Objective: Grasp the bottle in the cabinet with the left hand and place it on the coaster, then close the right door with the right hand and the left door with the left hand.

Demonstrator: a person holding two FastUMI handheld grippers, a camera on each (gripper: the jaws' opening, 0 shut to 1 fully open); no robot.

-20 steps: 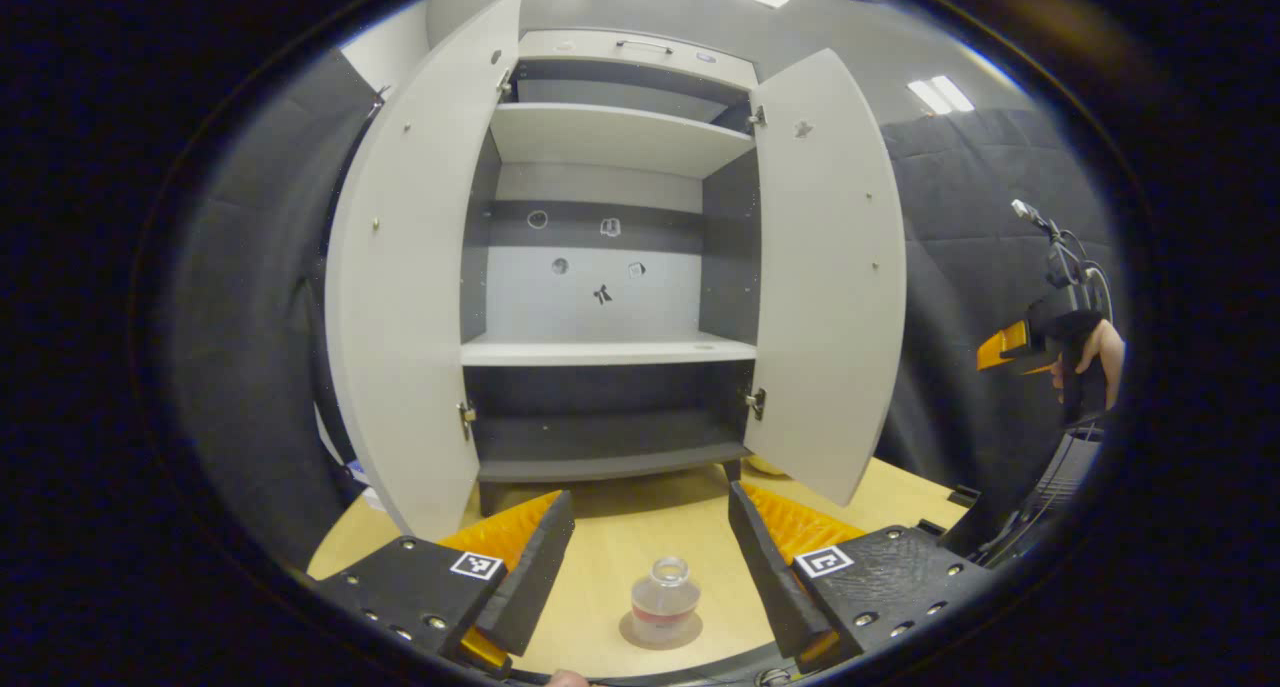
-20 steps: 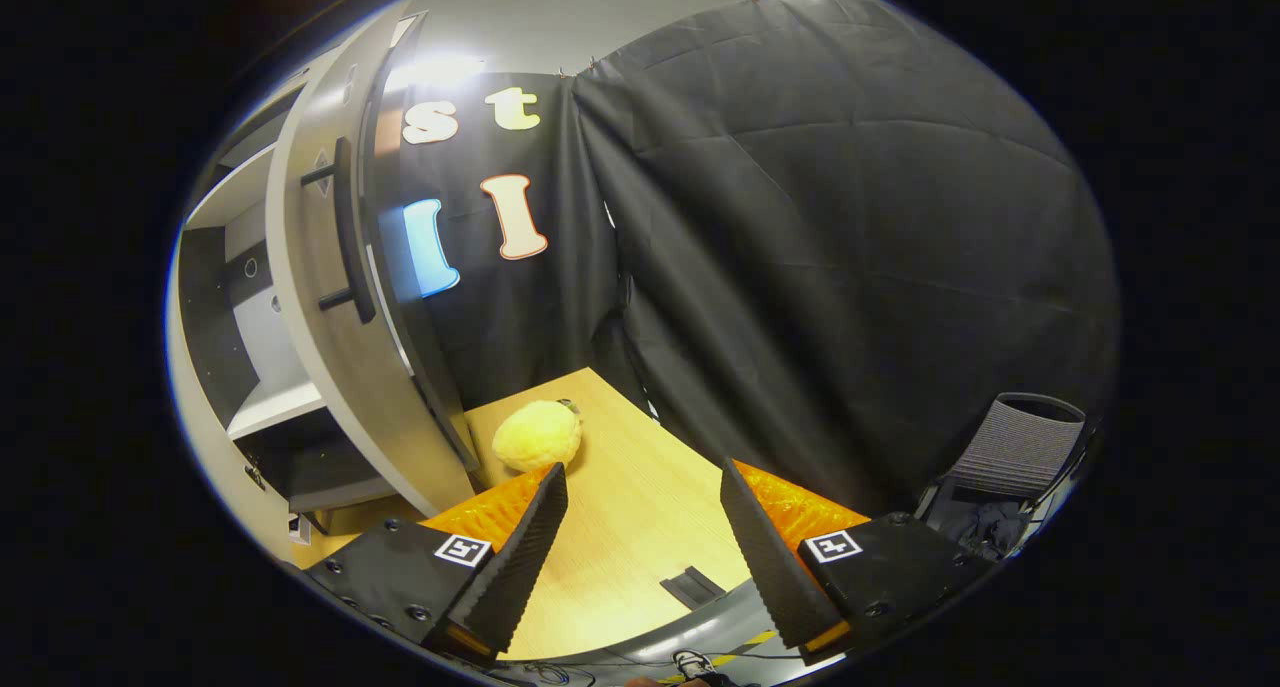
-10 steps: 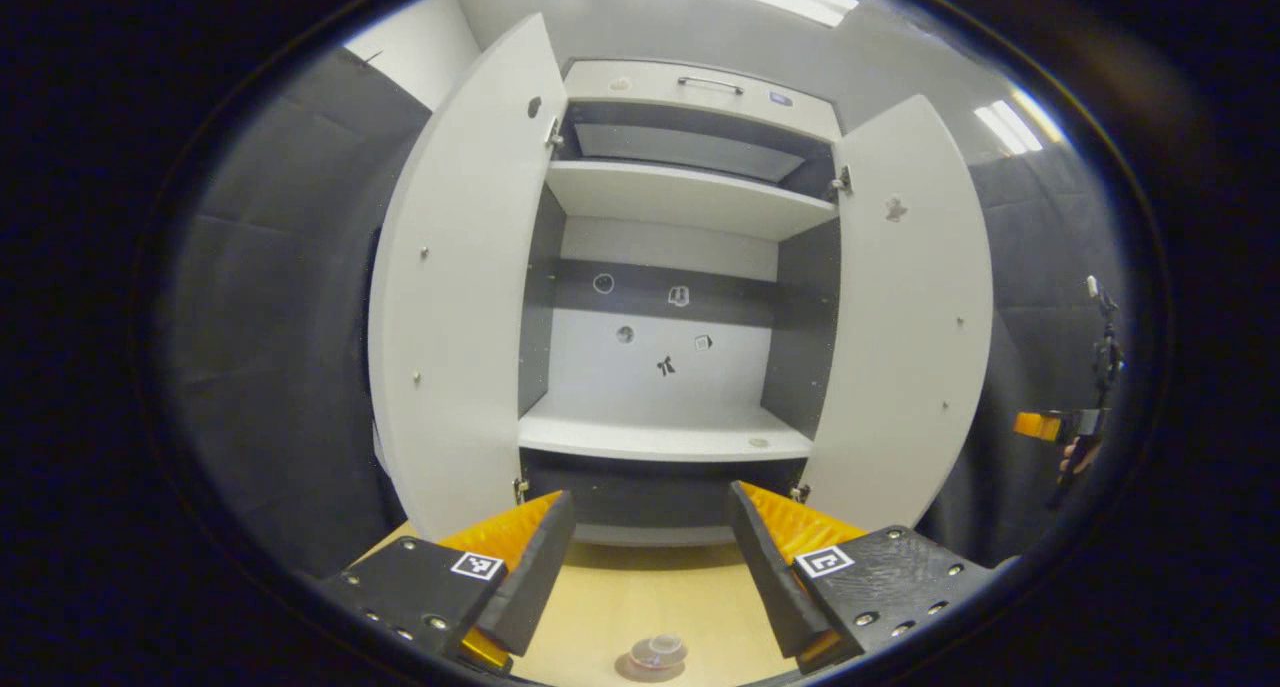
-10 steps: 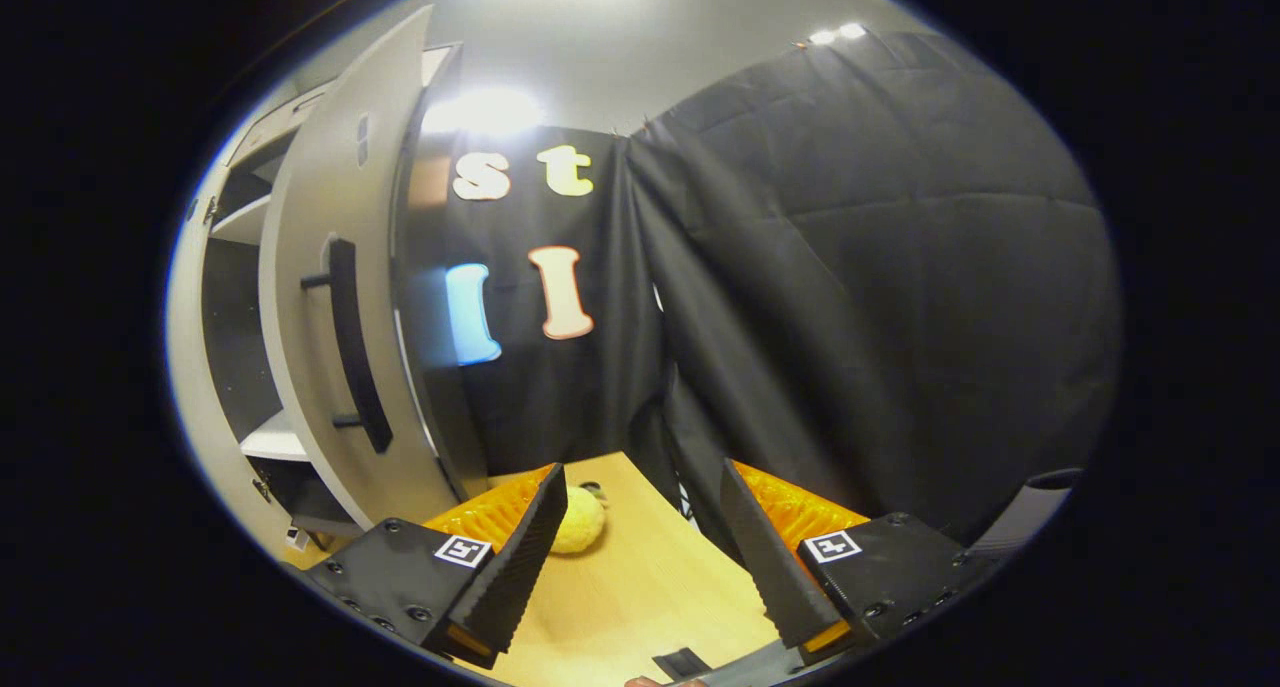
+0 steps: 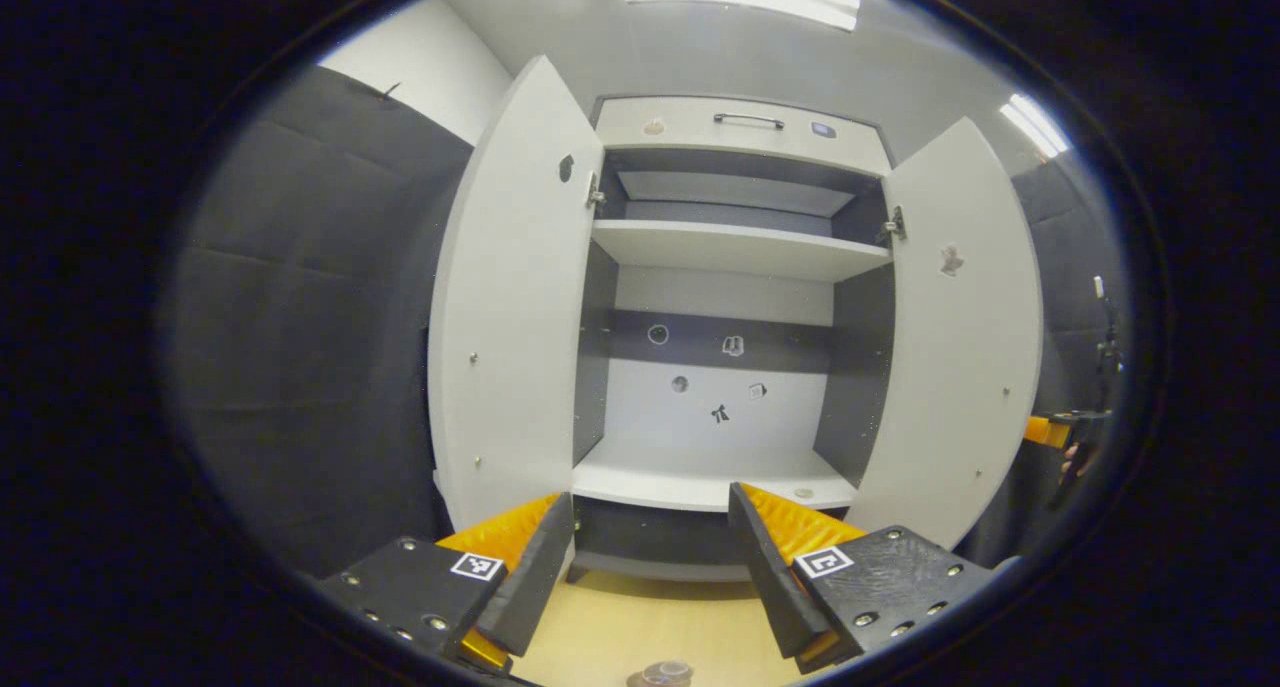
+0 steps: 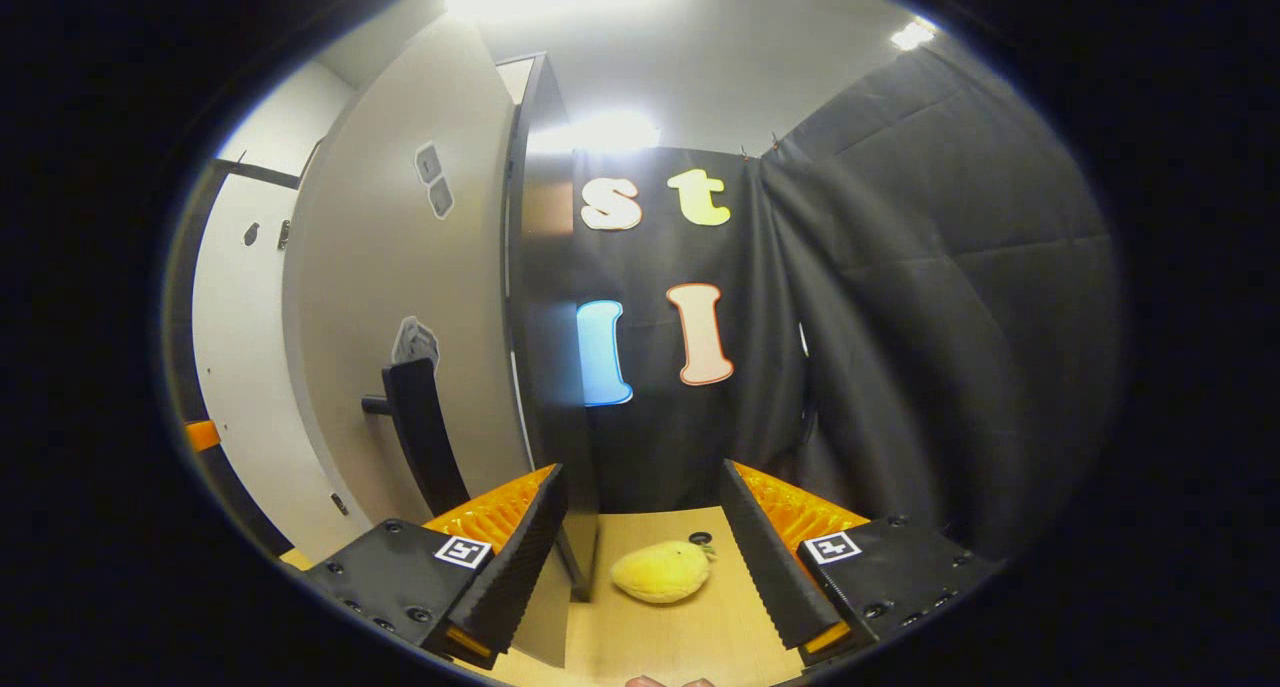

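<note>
Cabinet (image 5: 725, 467): both doors open. Bottle (image 5: 662, 674) on bench (image 5: 650, 627), near edge. Left tongs (image 5: 650, 577) spread, empty. Right tongs (image 6: 640, 567) spread, beside right door (image 6: 400, 297), lemon (image 6: 660, 573) beyond.

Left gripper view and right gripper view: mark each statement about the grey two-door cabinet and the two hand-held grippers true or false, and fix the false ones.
1. Both doors of the grey two-door cabinet stand open. True.
2. The left hand-held gripper is shut on the small clear bottle. False: its jaws are open and empty; the small clear bottle stands on the light wooden table below it.
3. A yellow plush toy lies on the table in front of the right hand-held gripper. True.
4. The right hand-held gripper grips the black bar handle. False: it is open, and the black bar handle on the right door lies to its left.
</note>
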